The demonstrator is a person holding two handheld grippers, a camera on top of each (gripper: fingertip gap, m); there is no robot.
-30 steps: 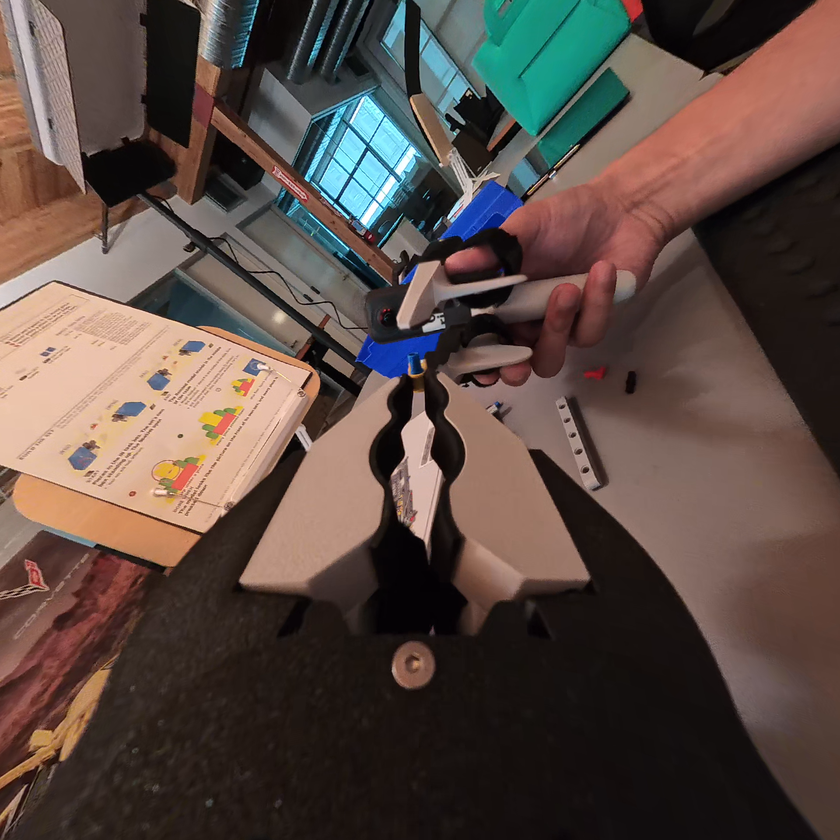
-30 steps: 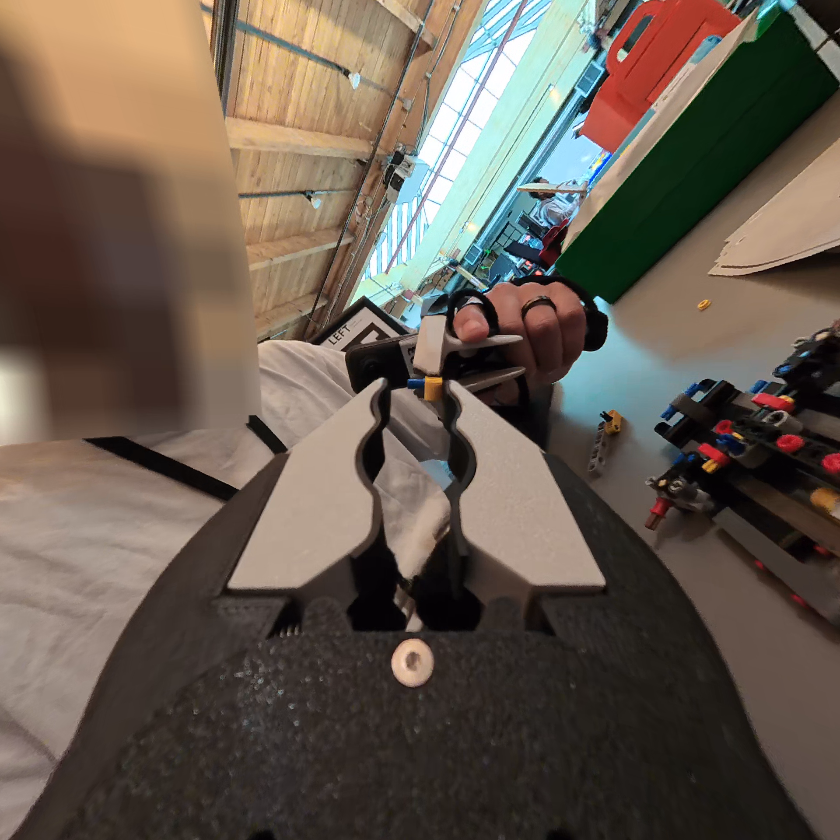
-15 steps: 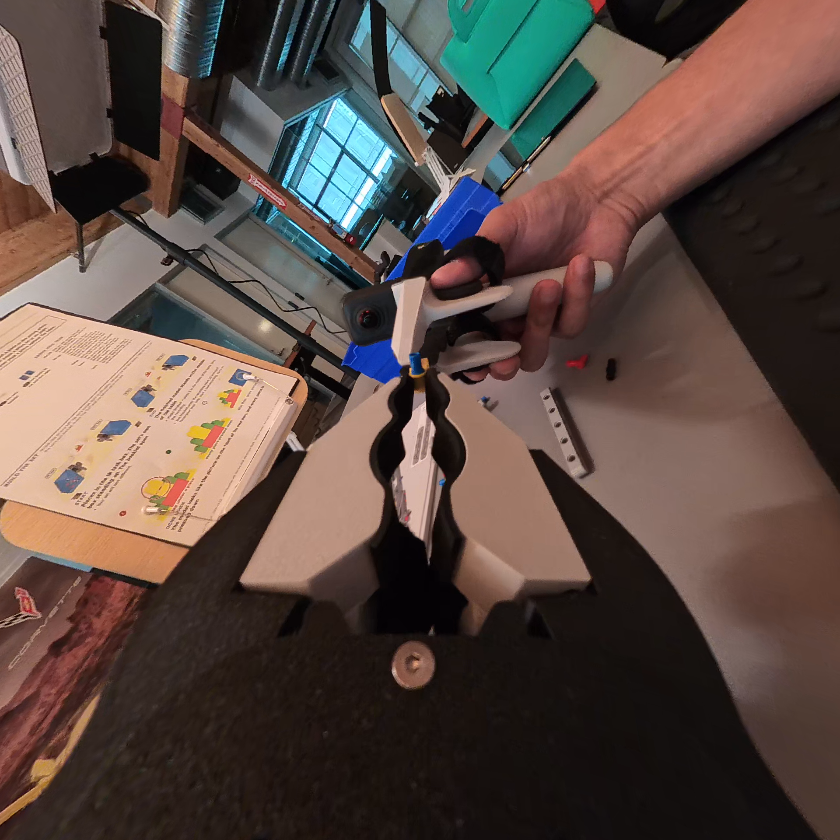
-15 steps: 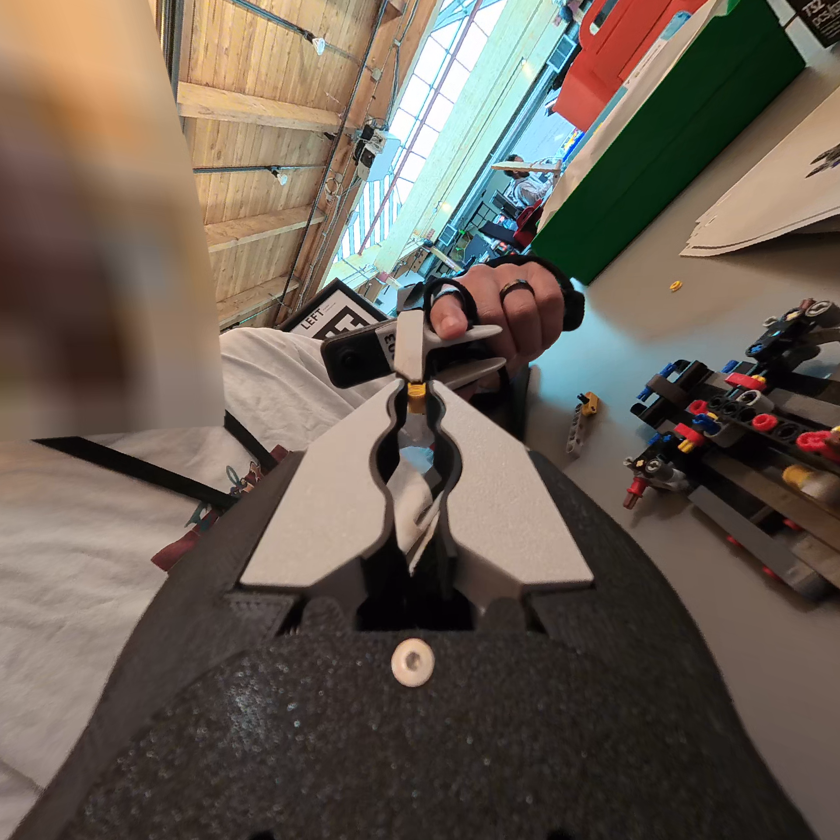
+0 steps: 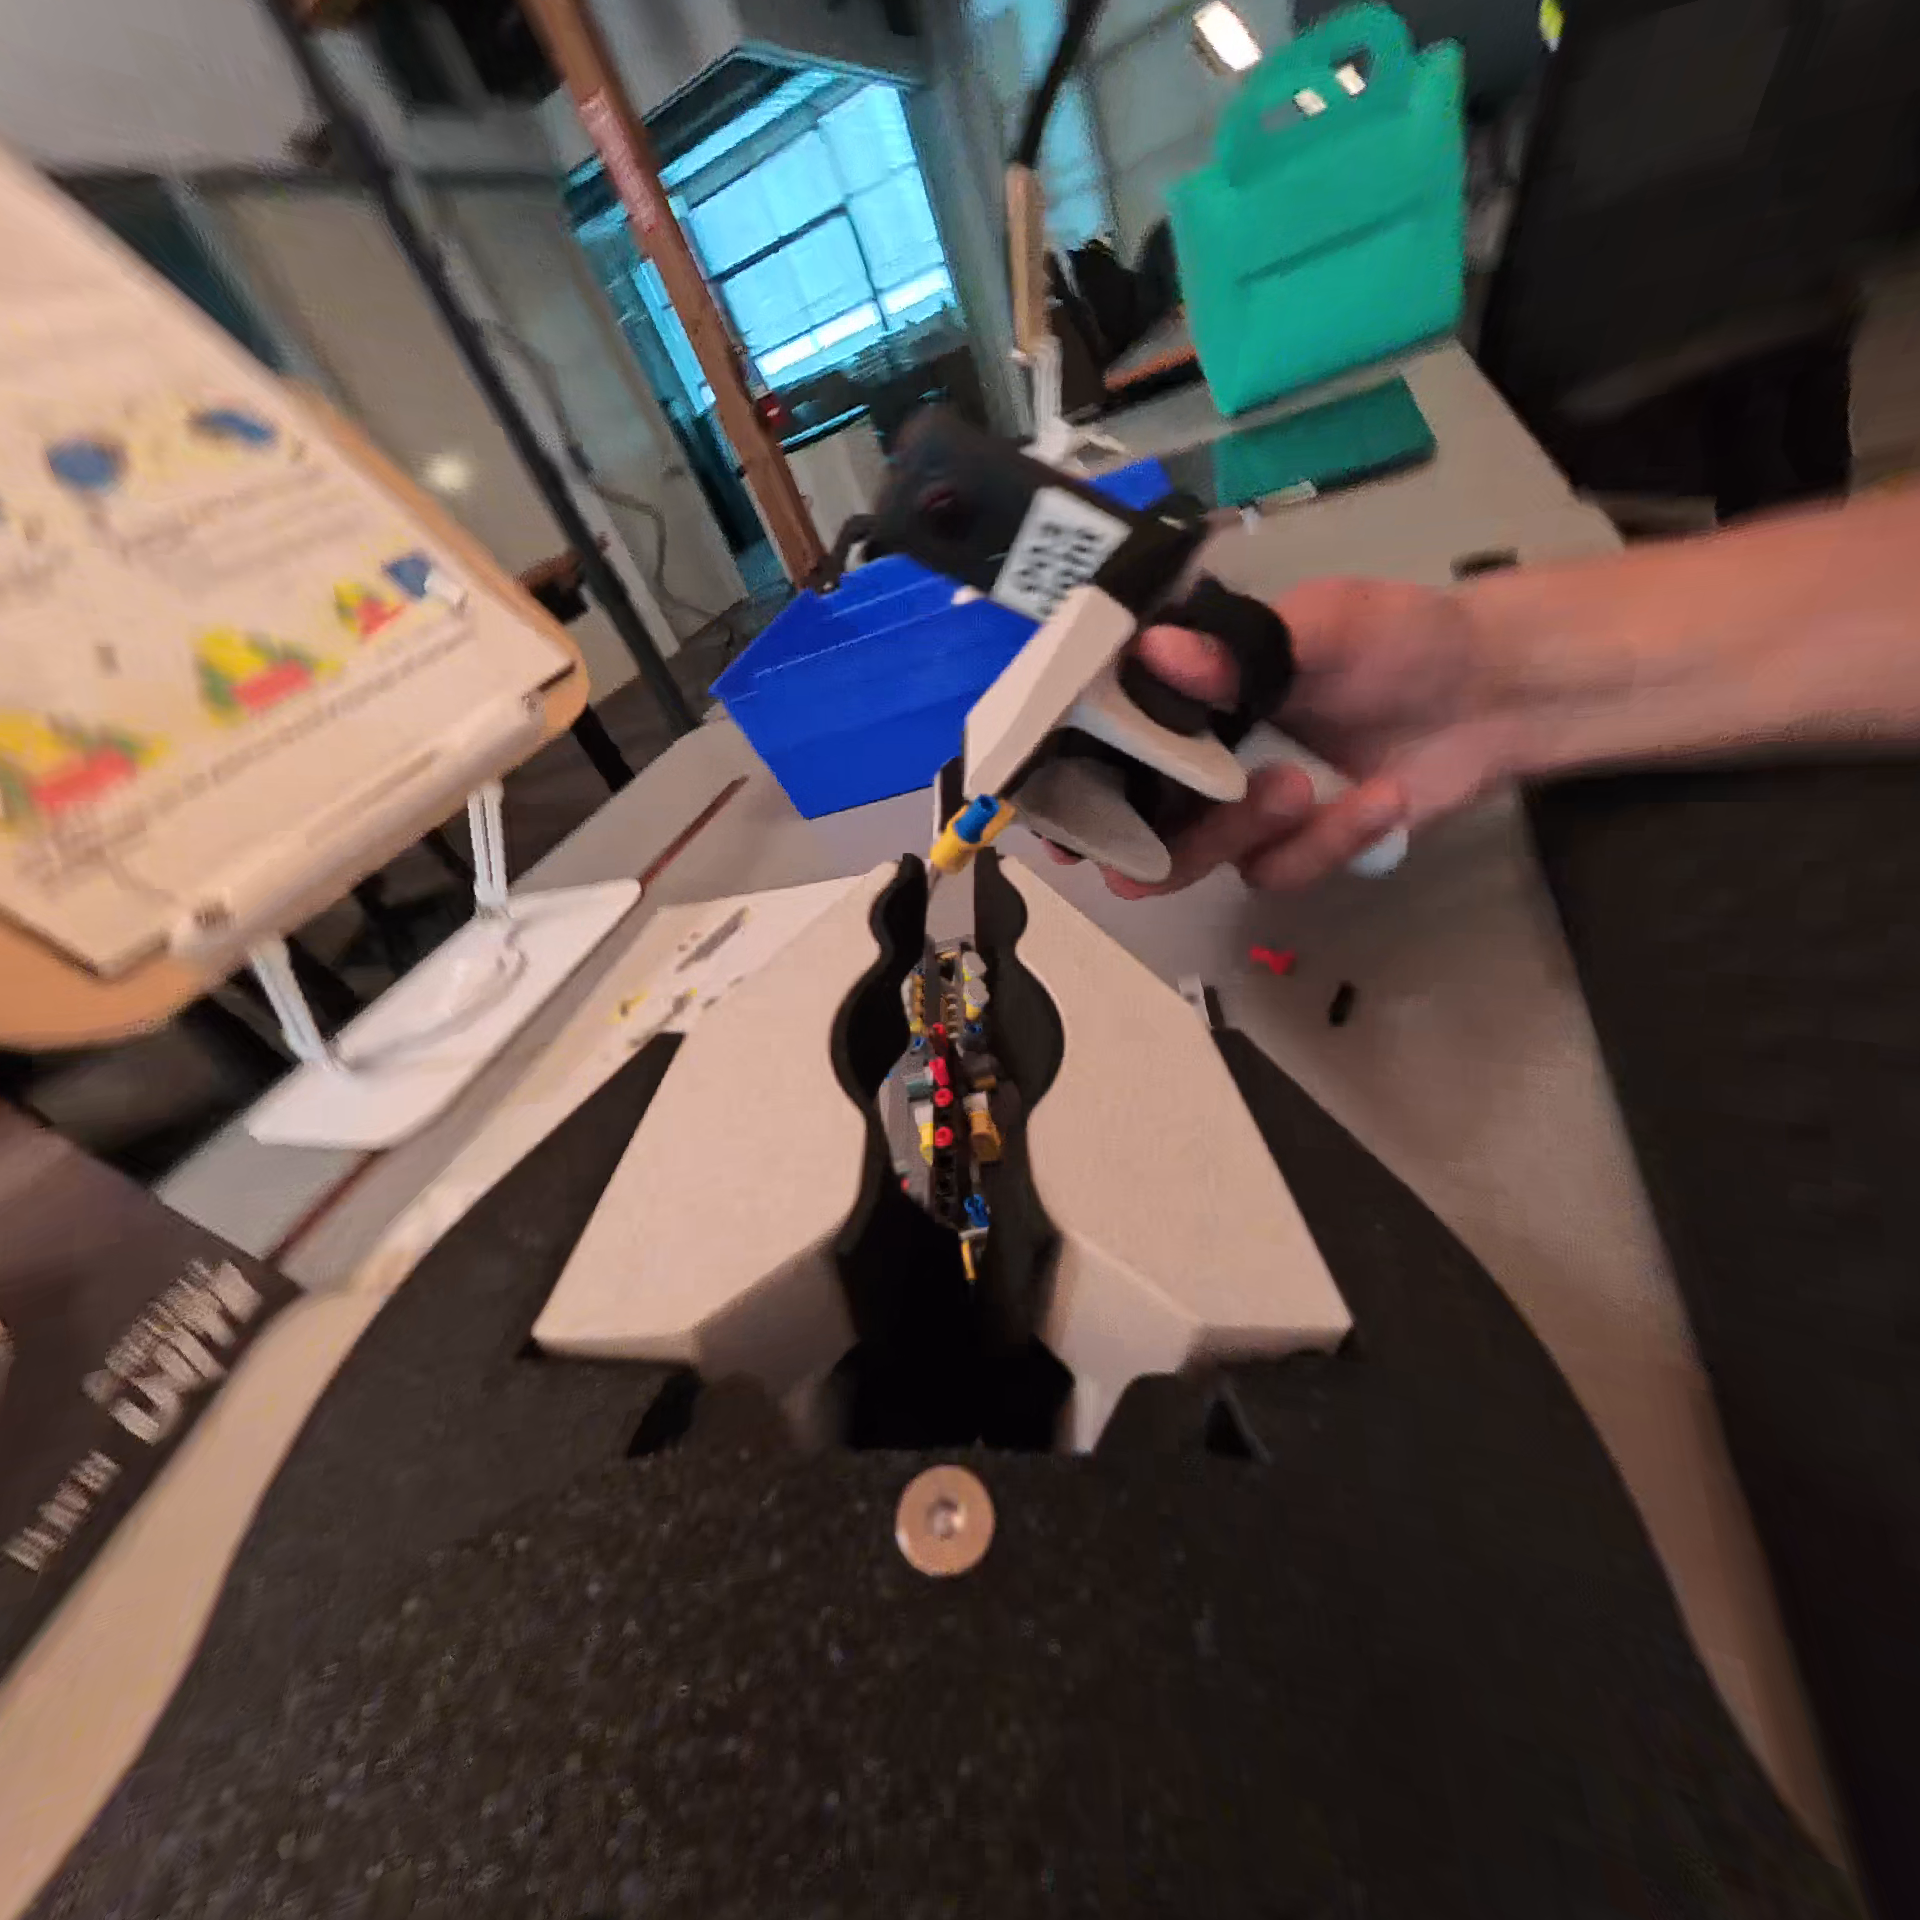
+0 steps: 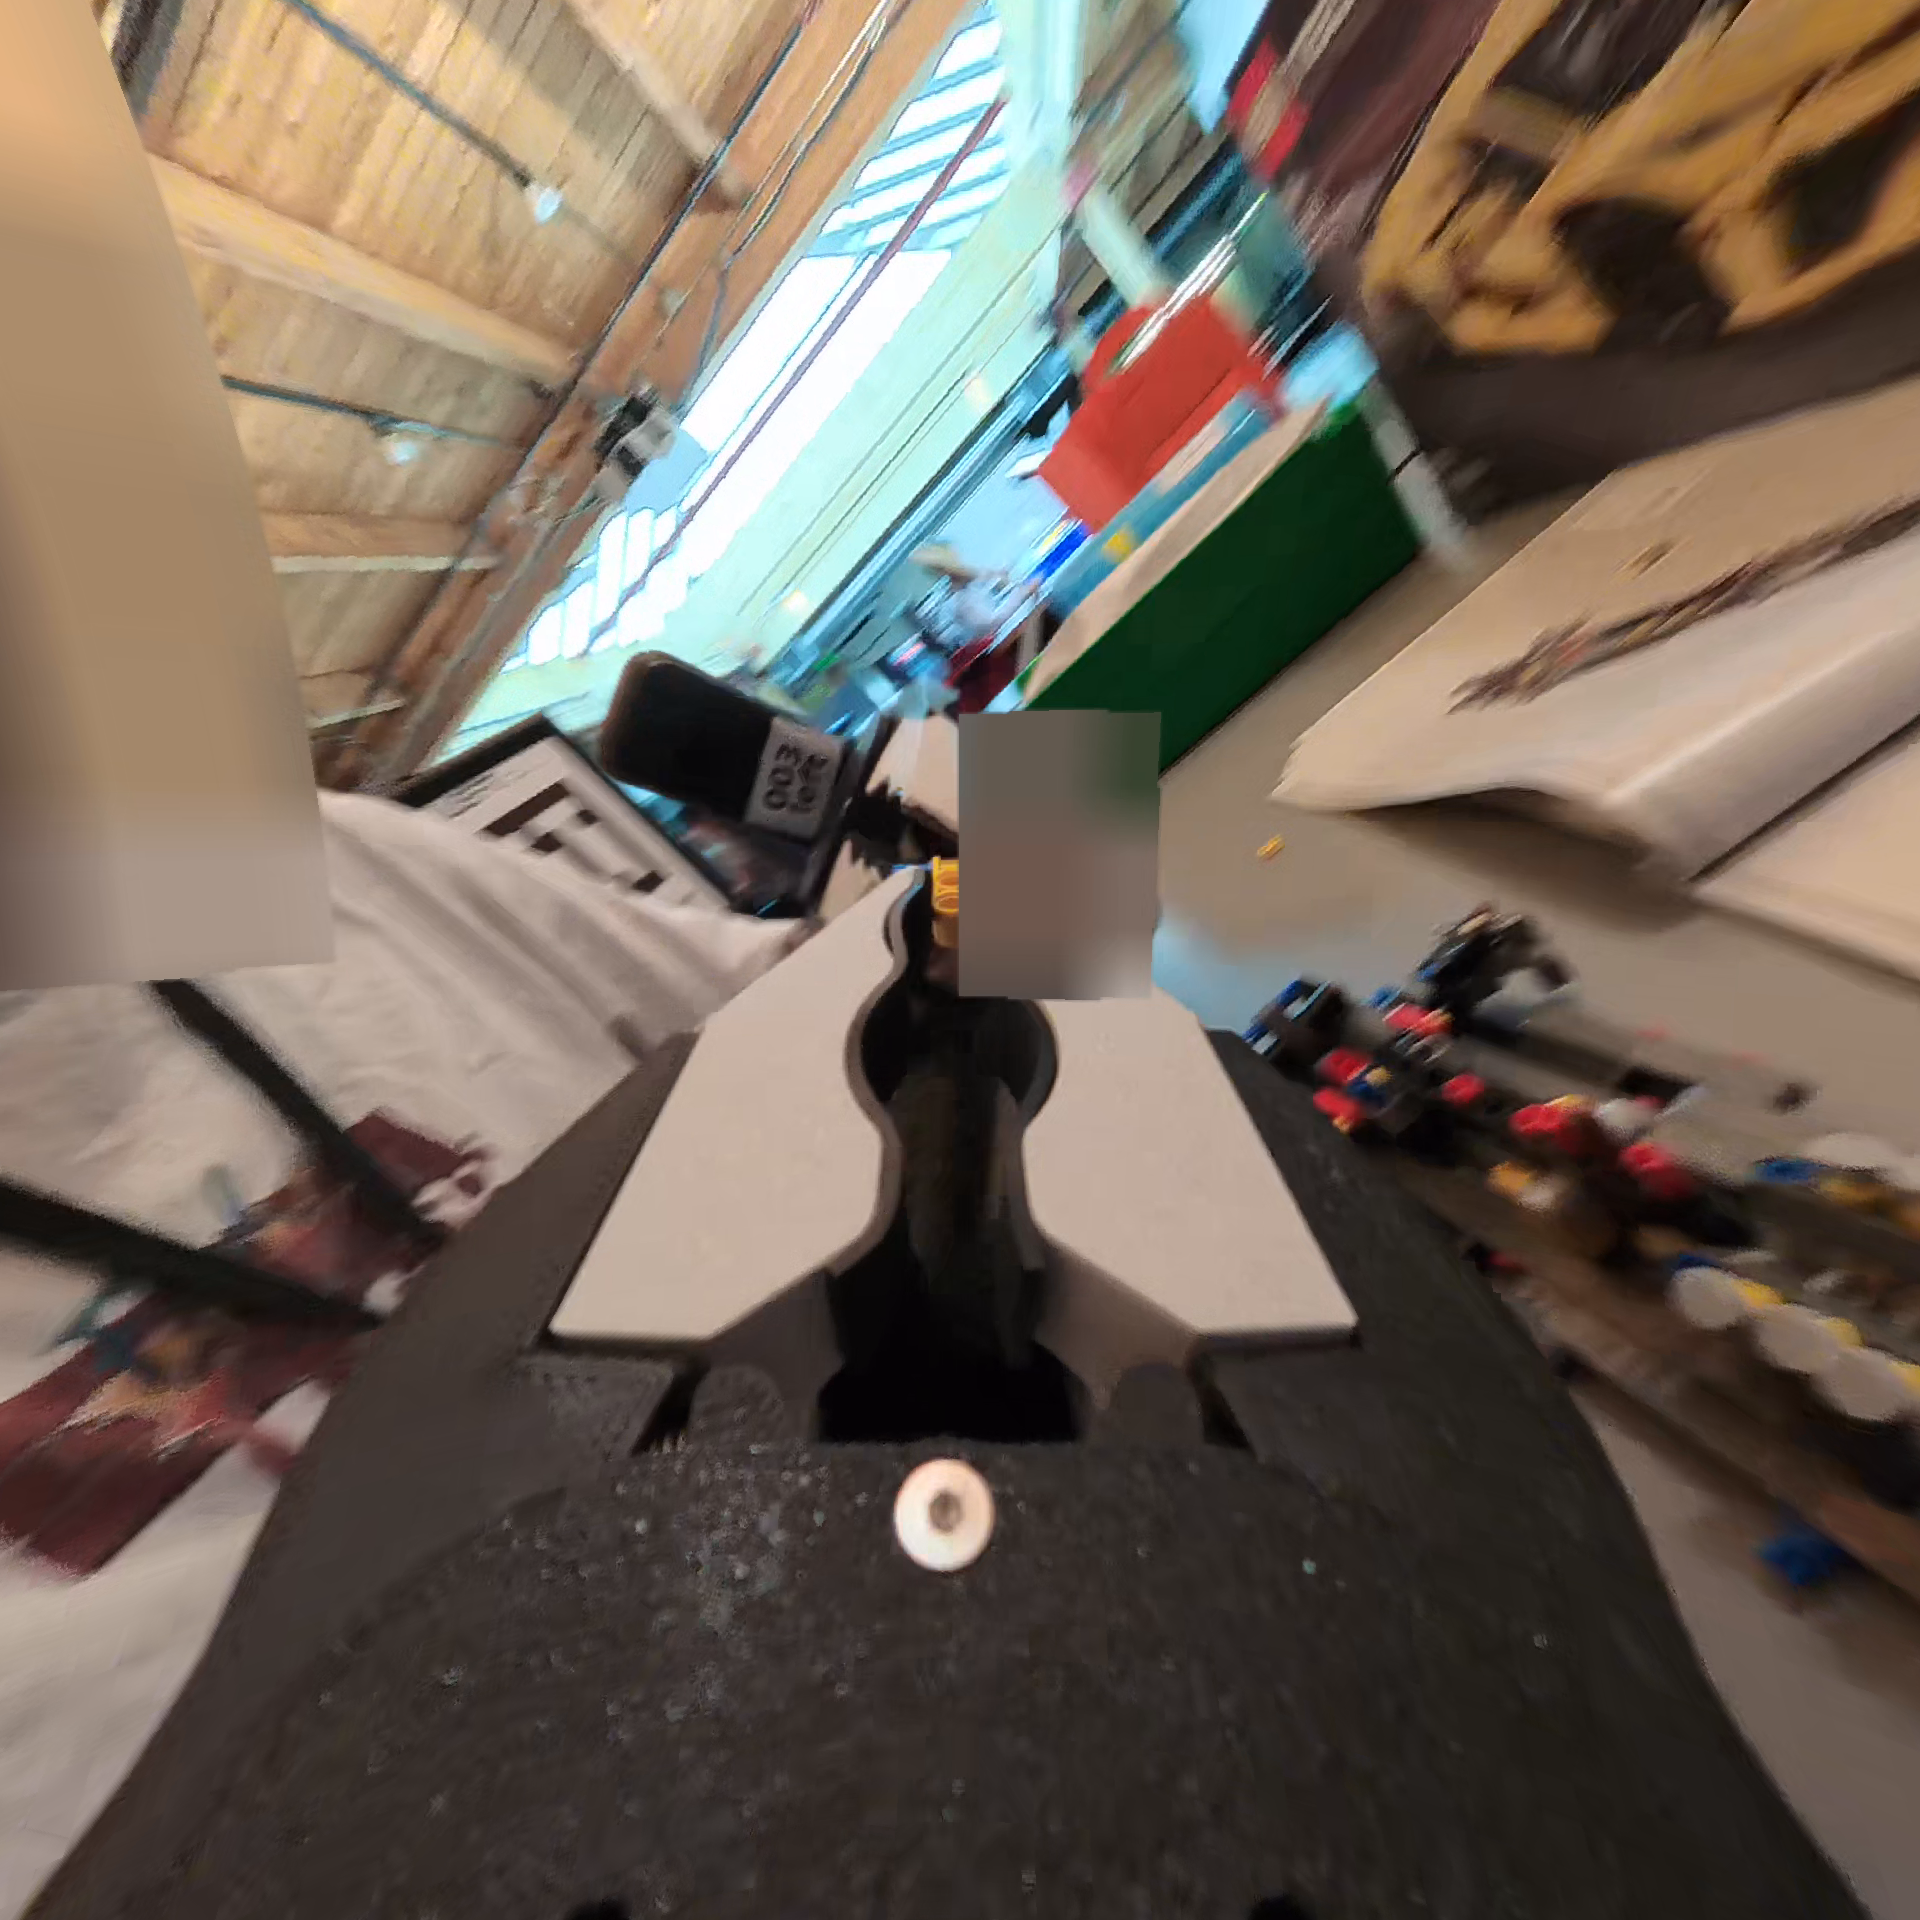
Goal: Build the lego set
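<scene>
A small yellow-and-blue pin point(image 5: 966, 831) sits where the two grippers meet tip to tip in the air above the table. My left gripper point(image 5: 951, 873) is shut on its yellow end. My right gripper point(image 6: 940, 896) is shut on the same pin point(image 6: 943, 894); one of its tips is hidden behind a blurred patch. In the left wrist view the right gripper point(image 5: 982, 795) comes in from the upper right, held by a hand point(image 5: 1351, 727). The partly built lego chassis point(image 6: 1455, 1101) lies on the table to the right and also shows through my left fingers' gap point(image 5: 940, 1091).
An instruction sheet on a white stand point(image 5: 239, 623) is at the left, with a blue bin point(image 5: 862, 675) and a teal bag point(image 5: 1320, 229) behind. Small red point(image 5: 1270, 958) and black point(image 5: 1340, 1003) parts lie on the grey table point(image 5: 1455, 1039). A white booklet point(image 6: 1662, 748) and a green box point(image 6: 1247, 613) are at the far right. My left and right fingertips are right by each other.
My right gripper closed on the pin that the left one was holding up. Both grippers have since swung together, so the views are blurred and the chassis now shows below the left fingers.
</scene>
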